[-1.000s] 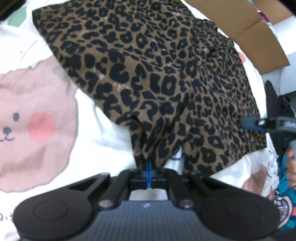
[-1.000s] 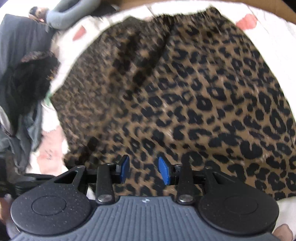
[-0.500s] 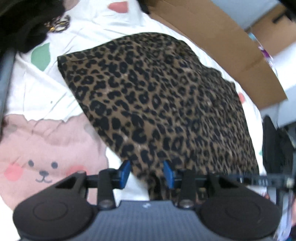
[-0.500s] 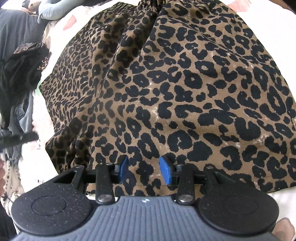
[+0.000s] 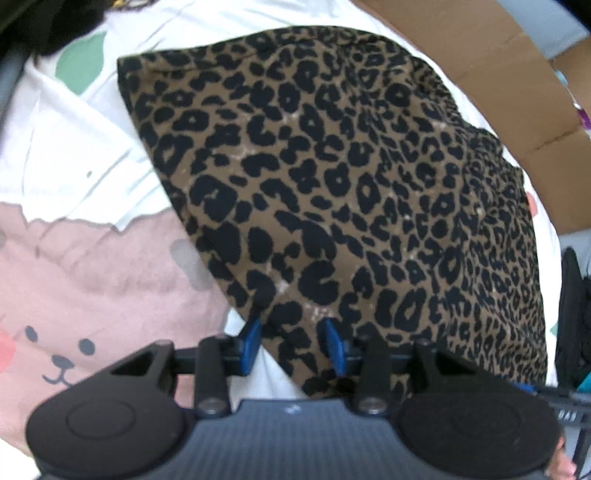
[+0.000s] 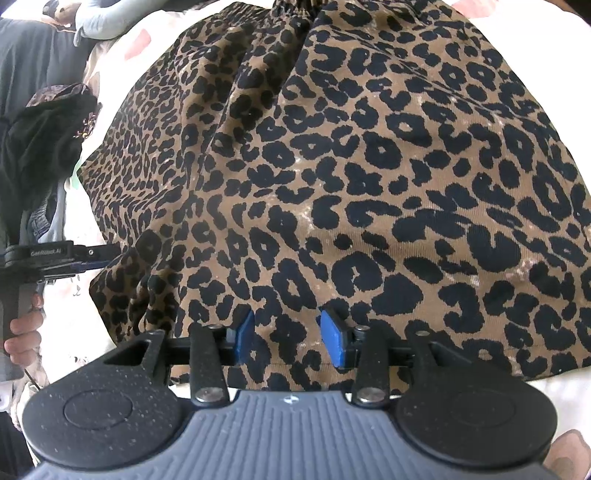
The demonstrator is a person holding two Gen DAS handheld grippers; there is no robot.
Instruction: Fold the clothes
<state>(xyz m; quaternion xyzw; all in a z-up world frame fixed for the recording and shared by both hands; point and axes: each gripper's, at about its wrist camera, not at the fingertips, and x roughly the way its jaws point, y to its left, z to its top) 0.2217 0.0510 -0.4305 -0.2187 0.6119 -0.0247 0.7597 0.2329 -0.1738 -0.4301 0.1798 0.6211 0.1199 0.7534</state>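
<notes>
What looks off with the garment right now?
The brown leopard-print fabric garment is not flat: the near-left corner is bunched into ridges, and a crease runs down from the gathered waistband. No damage or spills show.

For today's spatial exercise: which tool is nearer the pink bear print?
Left. The left tool sits beside the pink bear print; the right tool is across the leopard garment.

Bare bedsheet (image 5: 74, 177) lies free left of the leopard garment (image 5: 351, 184); a cardboard box (image 5: 517, 110) blocks the far right.
</notes>
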